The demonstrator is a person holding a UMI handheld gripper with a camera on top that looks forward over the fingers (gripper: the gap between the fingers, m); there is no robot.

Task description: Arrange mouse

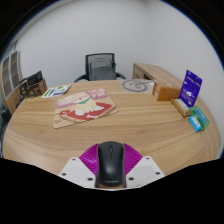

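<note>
Gripper view shows us the mouse (110, 160) sitting between our 2 fingers, low at the near edge of the table (120, 125). The gripper (110, 170) is closed to a narrow span, and the magenta pads (91, 157) press against both flanks of the black mouse, so we judge it held, not merely framed. Whether it is lifted clear of the wood or resting on the near edge, we cannot tell.

Ahead of the fingers the table's middle is bare wood. Toward the far left lies a mouse pad (82, 108) with a printed picture, with papers (57, 91) beyond it near the far left corner. Along the right edge sit a teal packet (197, 120), a purple box (191, 86) standing upright and a cardboard box (158, 80). A round plate (134, 86) lies near the far edge, in front of an office chair (103, 66).

We judge the likely goal is the mouse pad, well apart from us. The smooth, curved sides of the mouse could slip through the pads if we swing too fast. Setting it down askew, or half off the mouse pad's edge, would leave it tilted.
</note>
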